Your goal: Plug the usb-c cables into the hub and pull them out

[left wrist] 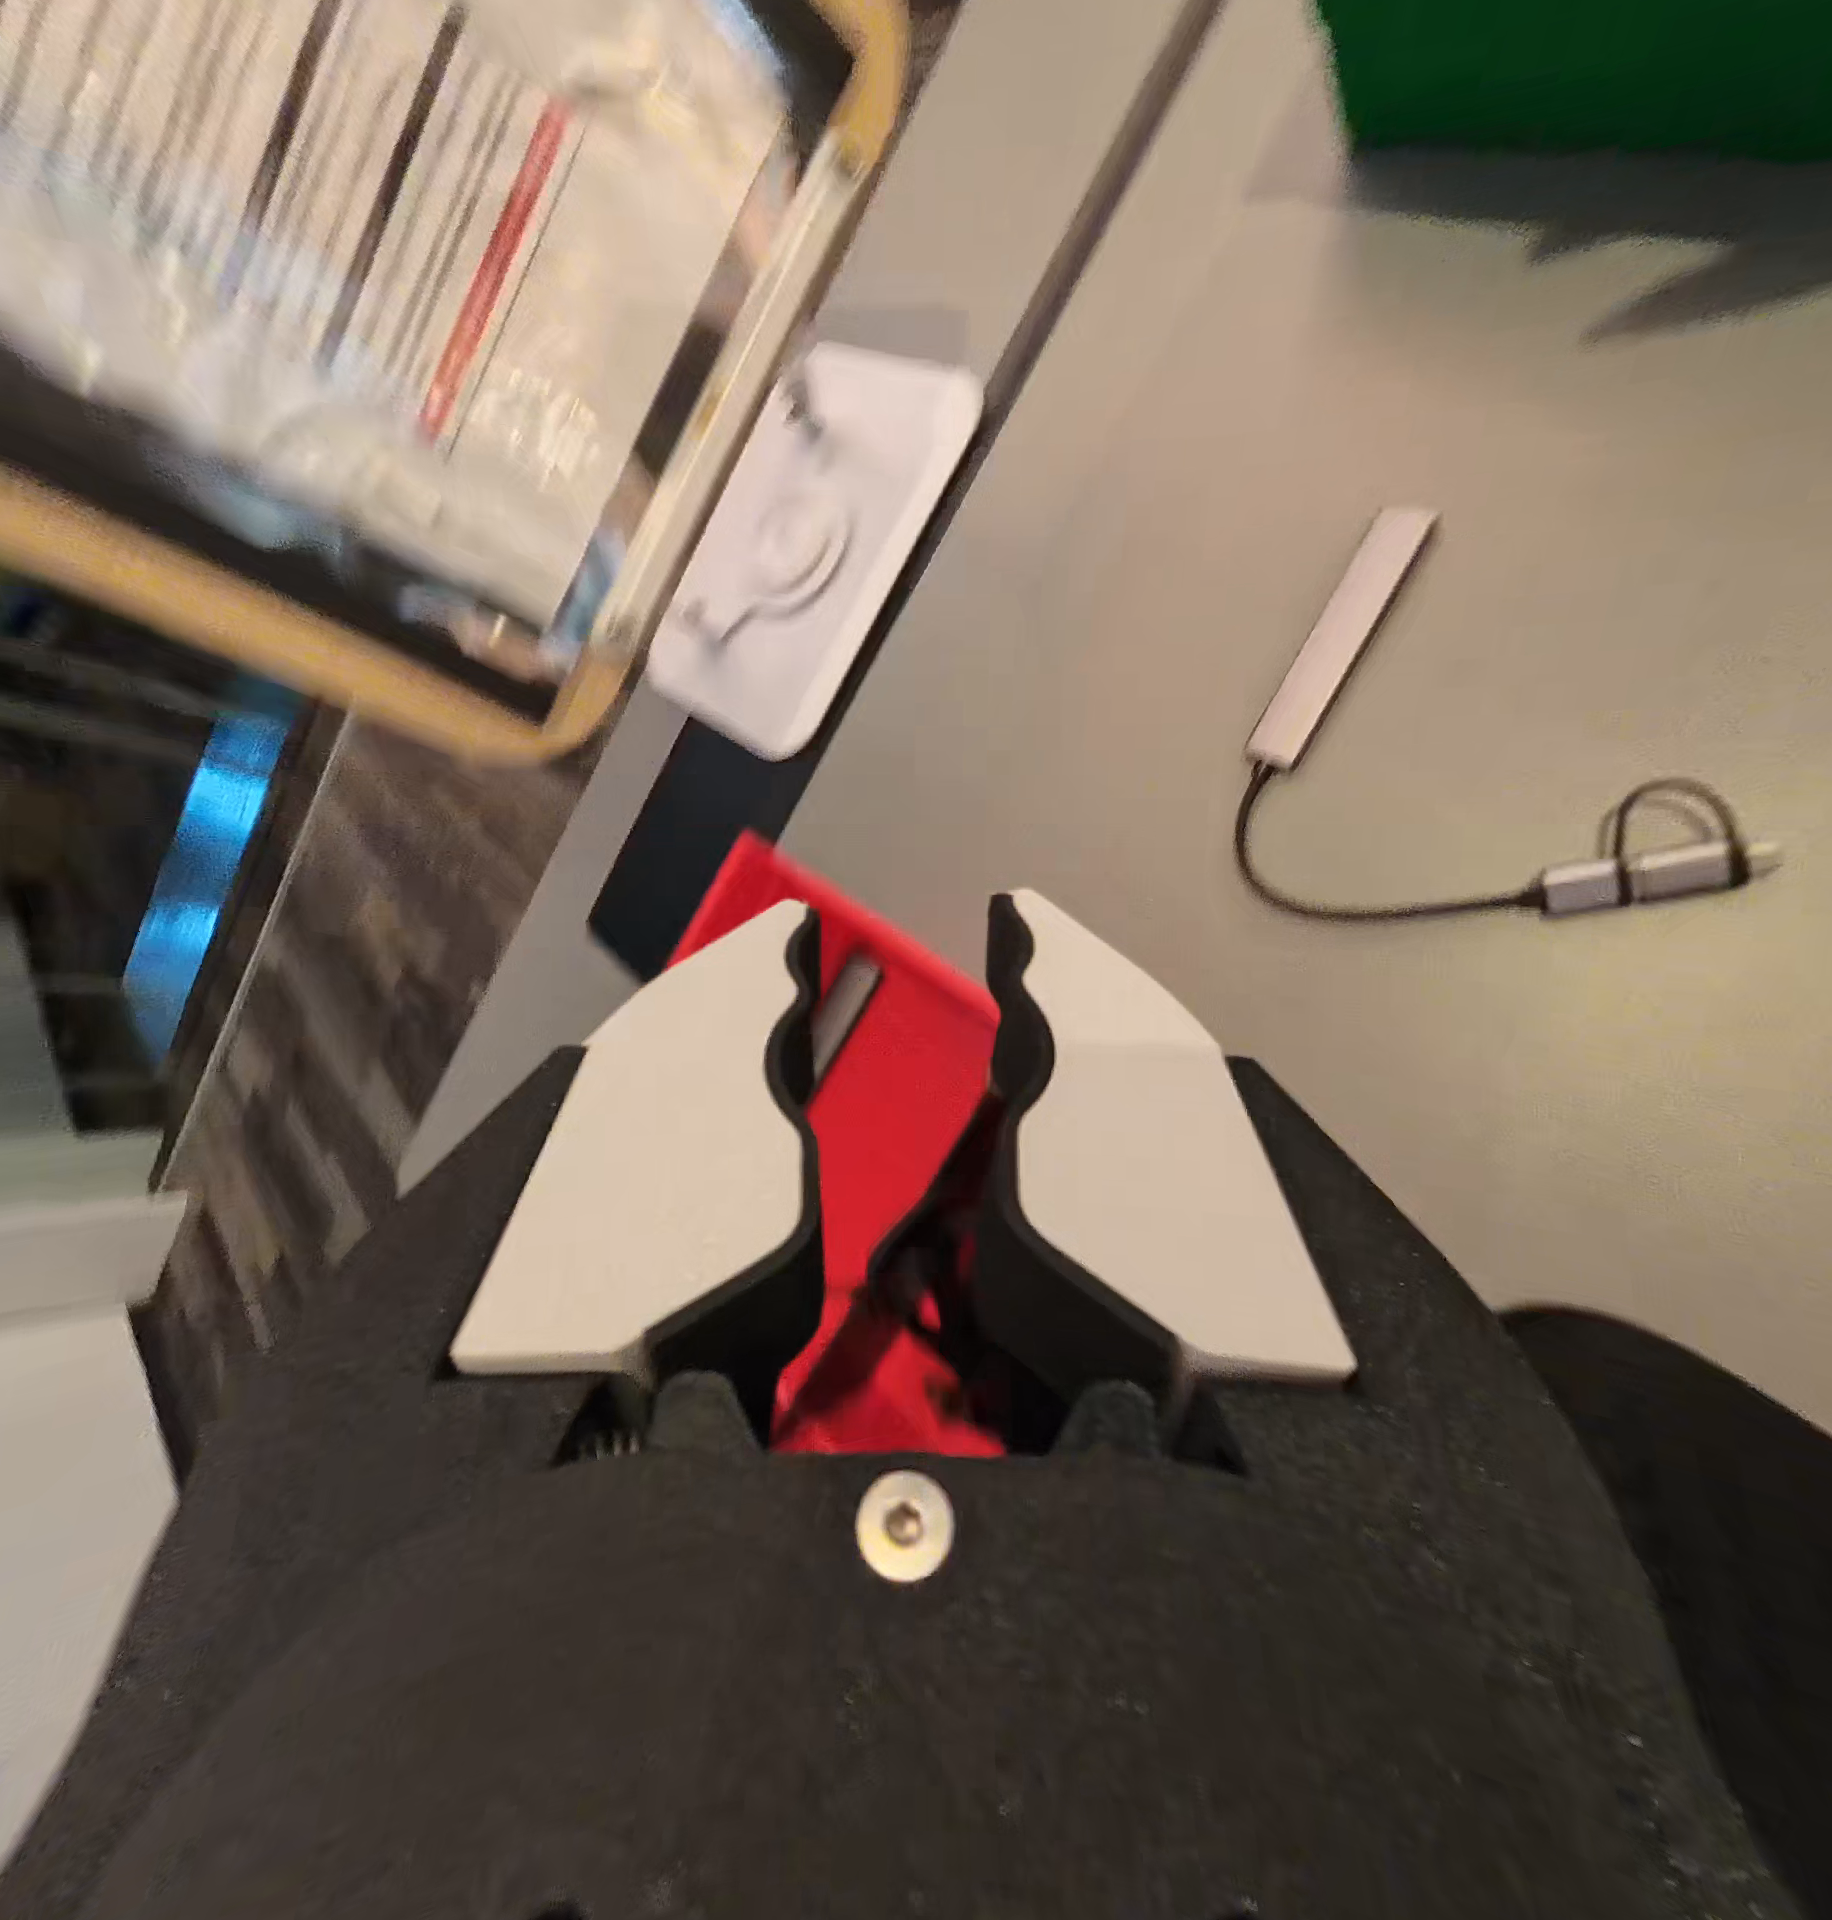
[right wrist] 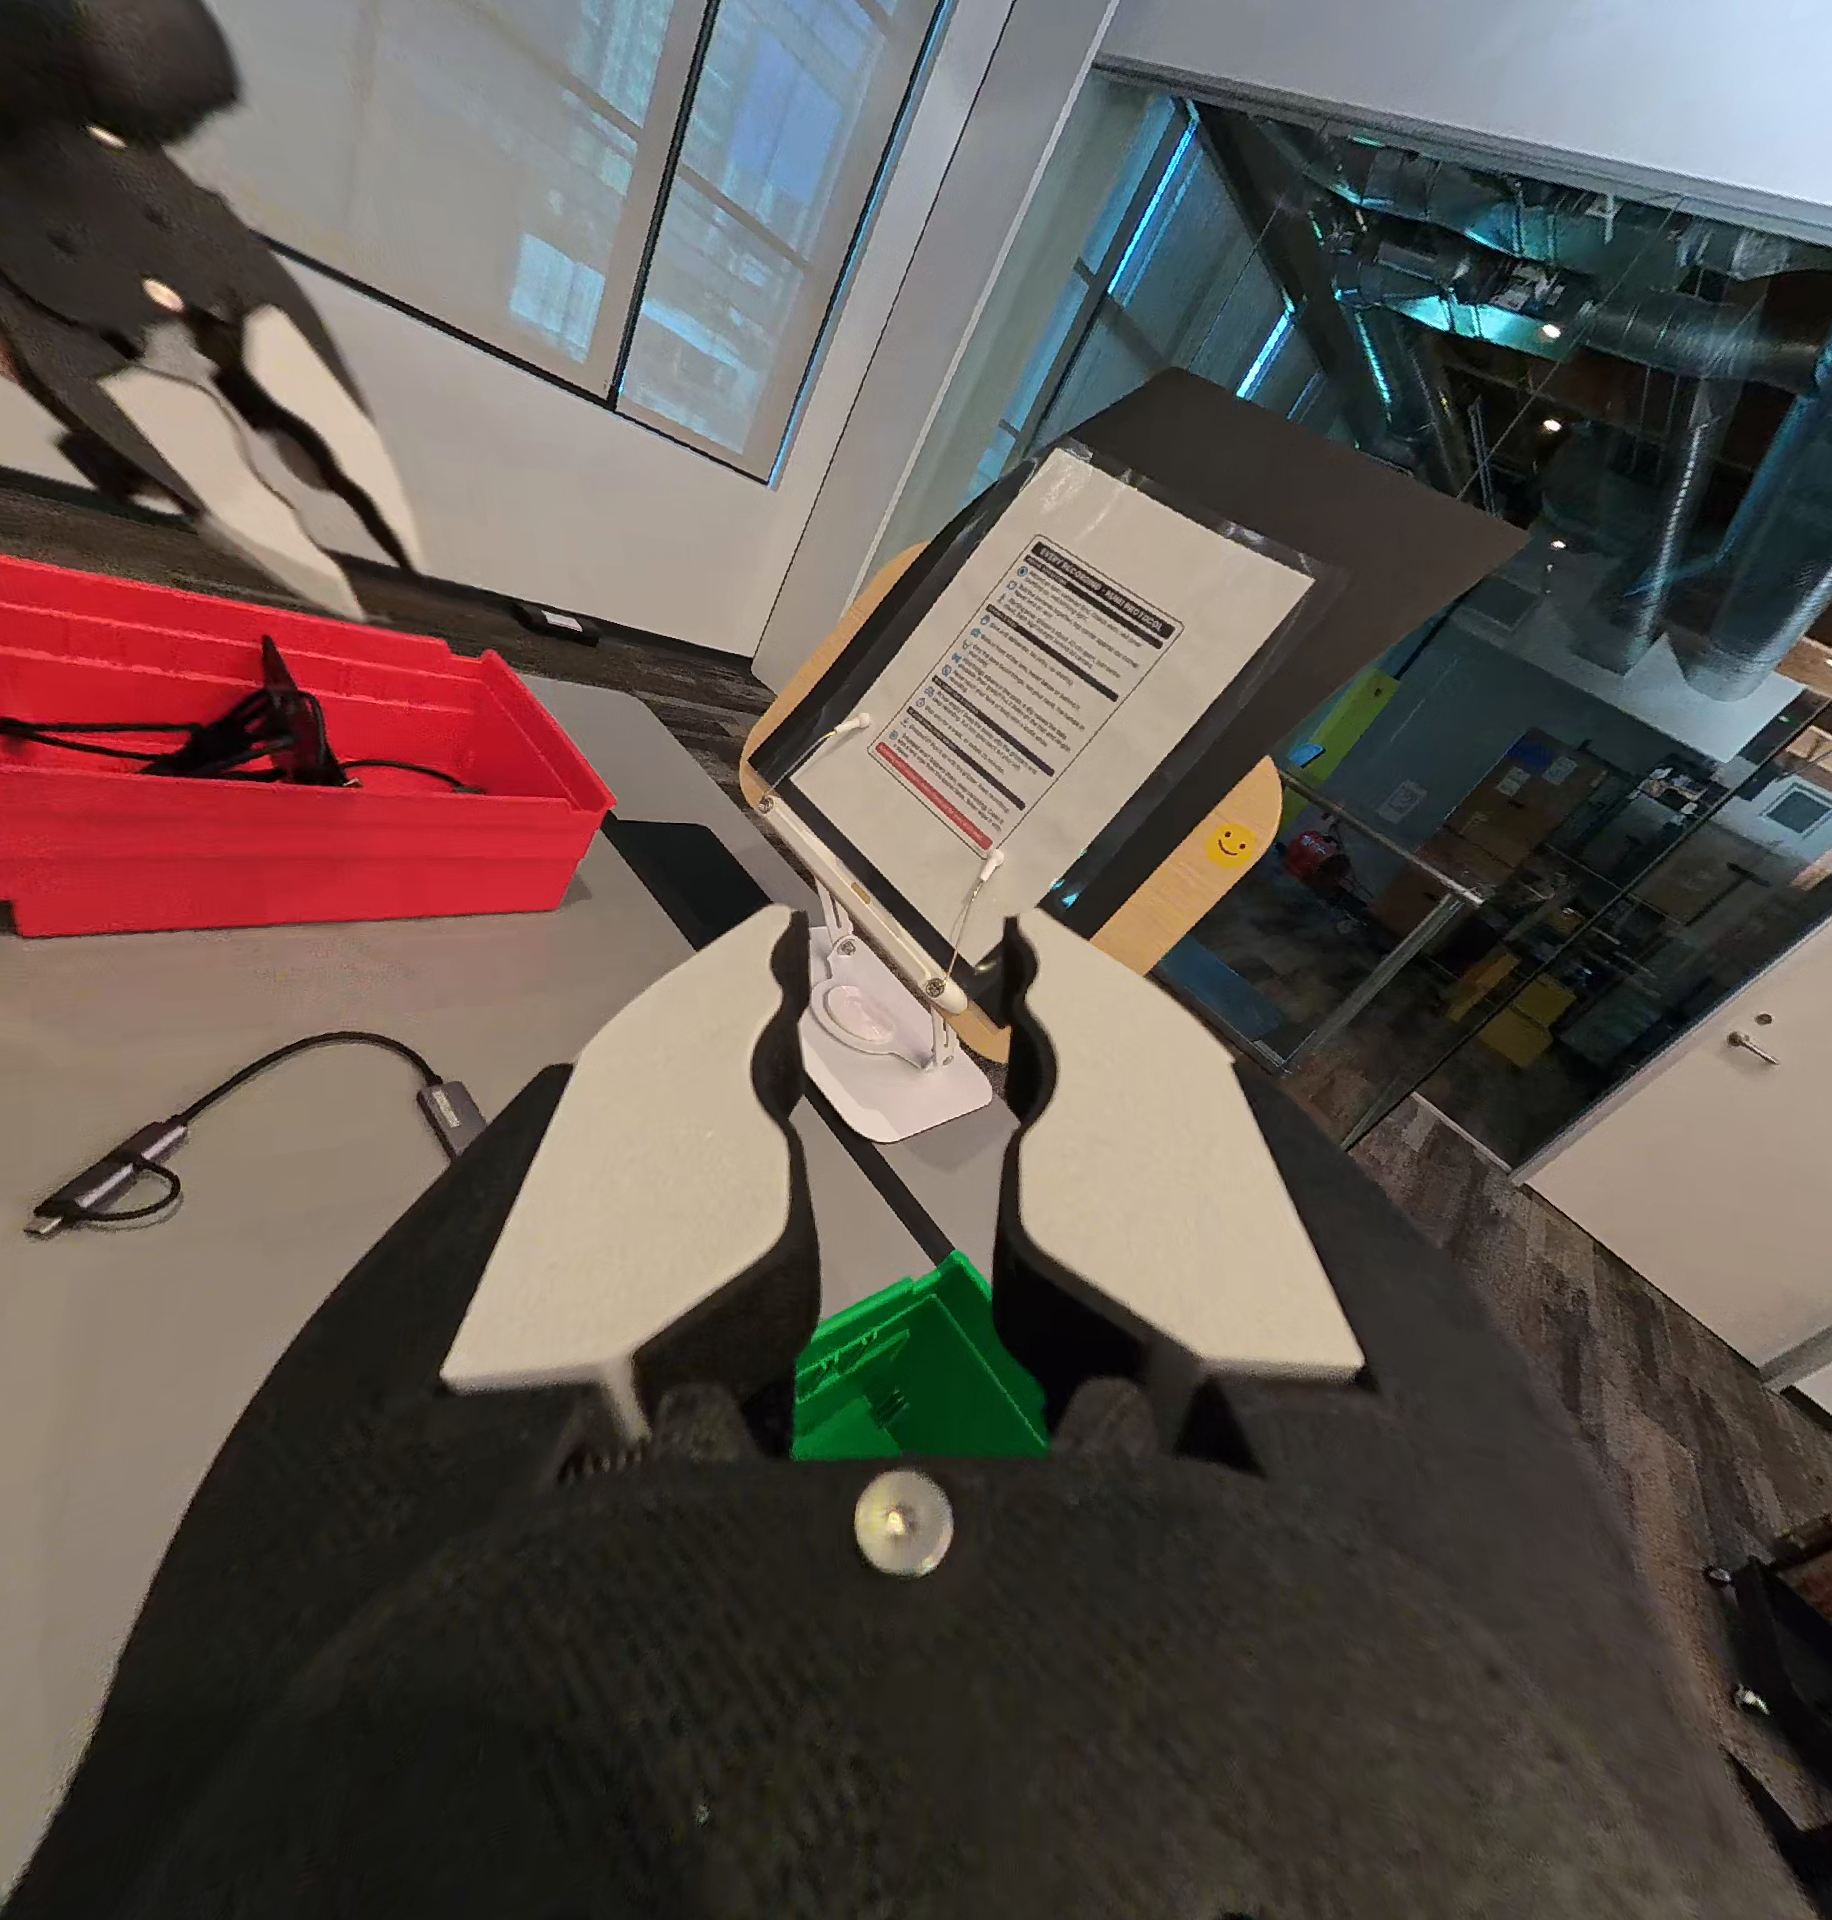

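A slim silver hub (left wrist: 1338,634) lies on the grey table (left wrist: 1514,1143), with its short black lead curling to a grey plug end (left wrist: 1650,883). In the right wrist view only the hub's end (right wrist: 450,1112) shows beside my finger, and the plug end (right wrist: 112,1184) lies to its left. Black usb-c cables (right wrist: 247,738) lie tangled in a red bin (right wrist: 268,831). My left gripper (left wrist: 901,914) is open and empty above the red bin (left wrist: 891,1060), with the cables (left wrist: 933,1247) between its fingers. It also shows blurred in the right wrist view (right wrist: 268,468). My right gripper (right wrist: 901,956) is open and empty.
A green bin (right wrist: 912,1361) sits under my right gripper and shows at the far corner in the left wrist view (left wrist: 1618,62). A white stand (right wrist: 891,1070) holds a framed sheet (right wrist: 995,707) at the table's edge. Floor and glass walls lie beyond. The tips of one gripper are about 35 cm away from the tips of the other.
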{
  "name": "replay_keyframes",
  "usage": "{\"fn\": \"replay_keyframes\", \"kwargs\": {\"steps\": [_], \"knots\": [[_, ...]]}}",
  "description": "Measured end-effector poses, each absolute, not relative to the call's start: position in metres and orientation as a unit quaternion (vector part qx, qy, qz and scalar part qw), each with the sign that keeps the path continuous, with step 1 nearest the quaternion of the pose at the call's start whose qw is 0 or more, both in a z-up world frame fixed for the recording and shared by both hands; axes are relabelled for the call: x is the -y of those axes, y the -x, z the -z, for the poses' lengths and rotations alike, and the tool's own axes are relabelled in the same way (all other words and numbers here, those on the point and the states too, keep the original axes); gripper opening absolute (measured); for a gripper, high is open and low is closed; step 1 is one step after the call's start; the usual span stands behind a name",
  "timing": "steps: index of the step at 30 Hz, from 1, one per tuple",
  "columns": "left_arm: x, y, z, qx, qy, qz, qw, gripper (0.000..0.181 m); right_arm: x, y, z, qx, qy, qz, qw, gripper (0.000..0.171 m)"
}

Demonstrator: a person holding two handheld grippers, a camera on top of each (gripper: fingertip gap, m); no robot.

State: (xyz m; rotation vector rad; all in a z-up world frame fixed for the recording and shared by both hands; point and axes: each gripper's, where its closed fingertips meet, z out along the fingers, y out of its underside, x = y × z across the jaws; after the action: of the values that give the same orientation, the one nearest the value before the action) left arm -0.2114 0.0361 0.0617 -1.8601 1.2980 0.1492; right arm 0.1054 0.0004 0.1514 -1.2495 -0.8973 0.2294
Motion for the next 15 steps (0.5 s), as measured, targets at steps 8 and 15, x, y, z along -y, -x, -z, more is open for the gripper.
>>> {"fn": "replay_keyframes", "kwargs": {"steps": [8, 15], "knots": [[0.037, 0.330, 0.035, -0.311, 0.856, -0.071, 0.406, 0.032, -0.005, -0.093, -0.146, 0.419, 0.572, -0.094, 0.699, 0.036], [0.034, 0.332, 0.088, -0.334, 0.844, -0.134, 0.398, 0.015, -0.009, -0.083, -0.138, 0.436, 0.580, -0.074, 0.684, 0.036]]}}
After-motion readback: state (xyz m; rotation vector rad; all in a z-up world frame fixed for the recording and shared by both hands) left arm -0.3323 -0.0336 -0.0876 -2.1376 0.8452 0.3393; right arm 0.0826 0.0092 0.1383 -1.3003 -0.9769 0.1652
